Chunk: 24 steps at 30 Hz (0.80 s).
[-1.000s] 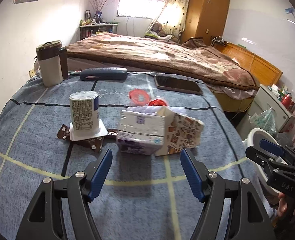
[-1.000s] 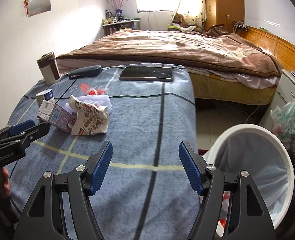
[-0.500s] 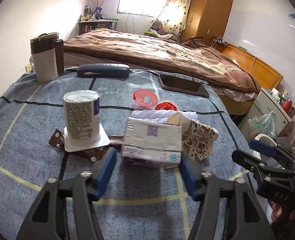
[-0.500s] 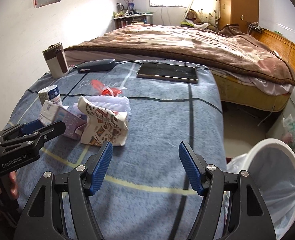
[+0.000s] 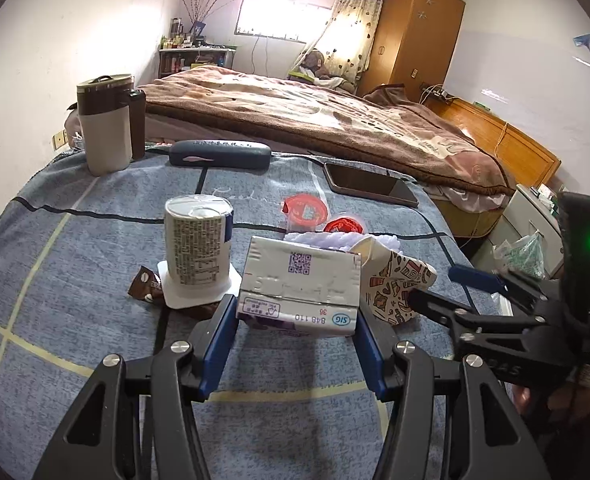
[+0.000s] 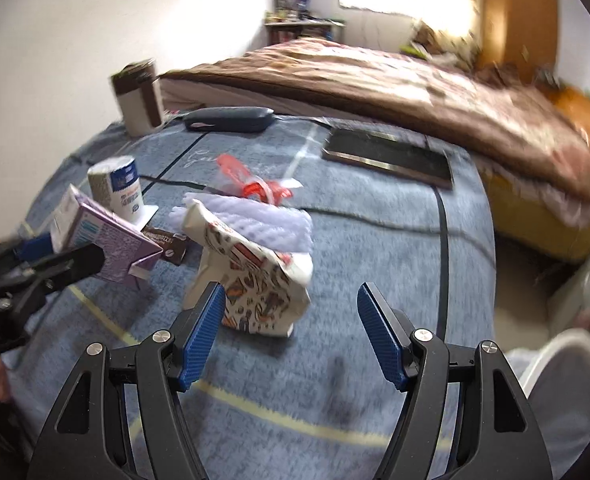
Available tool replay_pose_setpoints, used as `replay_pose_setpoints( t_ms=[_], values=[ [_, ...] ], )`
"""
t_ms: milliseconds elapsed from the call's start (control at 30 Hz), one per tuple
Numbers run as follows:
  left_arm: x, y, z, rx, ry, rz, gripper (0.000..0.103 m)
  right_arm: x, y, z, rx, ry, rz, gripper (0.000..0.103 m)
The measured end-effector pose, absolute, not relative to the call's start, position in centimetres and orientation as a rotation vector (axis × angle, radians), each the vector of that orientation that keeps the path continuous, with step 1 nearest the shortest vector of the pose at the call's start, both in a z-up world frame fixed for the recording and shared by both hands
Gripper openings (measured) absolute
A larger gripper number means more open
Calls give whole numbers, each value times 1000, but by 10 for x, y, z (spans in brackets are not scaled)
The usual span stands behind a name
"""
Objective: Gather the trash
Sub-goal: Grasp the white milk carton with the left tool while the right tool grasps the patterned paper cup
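**Left jaws close onto the carton**

Your left gripper [image 5: 297, 326] has narrowed since a second ago and now clamps the milk carton [image 5: 299, 288] on the blue blanket [image 5: 95, 280]. Your right gripper [image 6: 291, 336] has swung in, jaws spread wide and holding nothing, left pad beside the patterned paper cup [image 6: 255, 280].

Non-task items, bedroom surface

Blue-grey checked cover [image 5: 95, 208] on the tabletop. At far left corner: upright beige canister [image 5: 105, 128] with dark brown lid. Just beside it, lying flat: dark blue case [image 5: 220, 154]. Further right, flat near the far edge: dark tablet [image 5: 371, 189]. Beyond: bed with brown blanket [image 5: 315, 120]; wooden wardrobe [image 5: 415, 36] next to curtained window [image 5: 283, 16]; cluttered shelf [image 5: 195, 54] at far wall.
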<state>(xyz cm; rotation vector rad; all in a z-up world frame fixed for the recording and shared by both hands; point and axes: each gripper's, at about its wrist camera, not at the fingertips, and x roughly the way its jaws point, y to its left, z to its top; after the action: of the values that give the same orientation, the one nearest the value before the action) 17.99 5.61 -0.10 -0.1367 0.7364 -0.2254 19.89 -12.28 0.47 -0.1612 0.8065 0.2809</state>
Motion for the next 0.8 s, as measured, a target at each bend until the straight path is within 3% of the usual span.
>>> replay_pose_setpoints(
  t_ms=[467, 500, 600, 800],
  values=[
    [182, 63, -8, -149, 771, -230, 58, 217, -115, 3, -211, 842, 381, 70],
    [182, 64, -9, -149, 773, -227, 58, 216, -117, 3, -188, 848, 389, 68],
    [183, 66, -10, -162, 778, -223, 58, 213, -120, 2, -155, 855, 377, 43],
    [182, 69, -12, -169, 785, -218, 58, 207, -116, -2, -177, 868, 378, 33]
  ],
)
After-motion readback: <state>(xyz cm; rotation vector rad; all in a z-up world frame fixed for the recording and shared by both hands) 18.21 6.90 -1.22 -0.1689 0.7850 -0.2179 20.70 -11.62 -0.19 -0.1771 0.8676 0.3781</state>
